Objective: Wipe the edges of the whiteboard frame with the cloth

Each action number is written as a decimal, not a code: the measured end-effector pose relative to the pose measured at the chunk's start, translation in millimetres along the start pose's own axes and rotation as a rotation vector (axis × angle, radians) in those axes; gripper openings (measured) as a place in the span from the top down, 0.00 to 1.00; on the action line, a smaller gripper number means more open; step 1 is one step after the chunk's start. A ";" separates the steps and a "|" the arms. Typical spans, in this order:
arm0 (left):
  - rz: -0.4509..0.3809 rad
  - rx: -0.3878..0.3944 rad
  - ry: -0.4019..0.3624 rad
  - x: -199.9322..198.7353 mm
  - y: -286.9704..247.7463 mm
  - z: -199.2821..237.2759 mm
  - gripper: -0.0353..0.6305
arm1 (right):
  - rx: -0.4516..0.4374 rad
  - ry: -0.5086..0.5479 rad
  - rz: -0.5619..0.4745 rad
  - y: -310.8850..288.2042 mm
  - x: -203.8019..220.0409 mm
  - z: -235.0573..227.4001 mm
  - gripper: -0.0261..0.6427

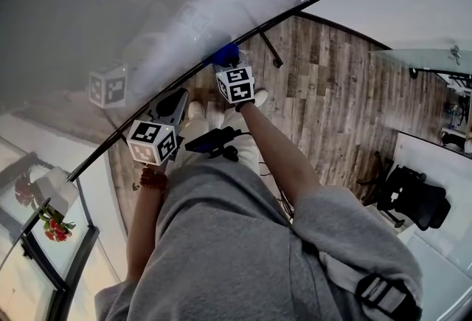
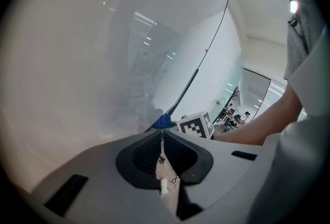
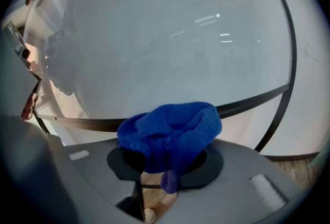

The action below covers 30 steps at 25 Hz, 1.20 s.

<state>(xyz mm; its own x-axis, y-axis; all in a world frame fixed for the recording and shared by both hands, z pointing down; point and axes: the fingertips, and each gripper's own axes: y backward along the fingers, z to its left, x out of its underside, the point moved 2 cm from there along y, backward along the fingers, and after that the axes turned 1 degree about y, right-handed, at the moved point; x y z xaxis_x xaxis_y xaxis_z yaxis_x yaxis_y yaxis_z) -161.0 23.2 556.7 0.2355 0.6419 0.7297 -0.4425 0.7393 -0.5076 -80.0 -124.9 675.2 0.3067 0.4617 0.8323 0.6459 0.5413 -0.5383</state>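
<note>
Wood floor point(image 1: 332, 91); one whiteboard point(image 1: 147, 2), one blue cloth point(image 3: 170, 133) in right hand-held gripper point(image 3: 166, 158)

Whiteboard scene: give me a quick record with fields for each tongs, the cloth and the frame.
whiteboard frame: thin and dark, lower bar and one upright side in view
whiteboard surface: glossy, reflecting ceiling lights
right tongs: shut on the blue cloth
cloth position: bunched, at the frame's lower bar
left tongs: shut, nothing between them, close to the lower bar
floor: wood planks
</note>
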 end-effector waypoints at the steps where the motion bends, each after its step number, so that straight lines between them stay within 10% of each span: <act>1: 0.000 -0.001 0.002 0.9 1.1 0.5 0.91 | -0.002 0.001 0.001 -0.2 0.2 1.6 0.75; 30: -0.083 -0.079 0.036 1.7 32.6 7.6 0.91 | -0.078 -0.018 0.024 -0.4 5.6 42.9 0.75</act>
<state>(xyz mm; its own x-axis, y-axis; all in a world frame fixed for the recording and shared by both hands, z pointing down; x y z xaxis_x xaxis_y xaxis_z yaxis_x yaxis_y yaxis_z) -181.5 46.8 544.9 0.3001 0.5835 0.7547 -0.3510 0.8032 -0.4814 -108.6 -92.4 674.4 0.3103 0.4871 0.8164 0.6913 0.4739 -0.5455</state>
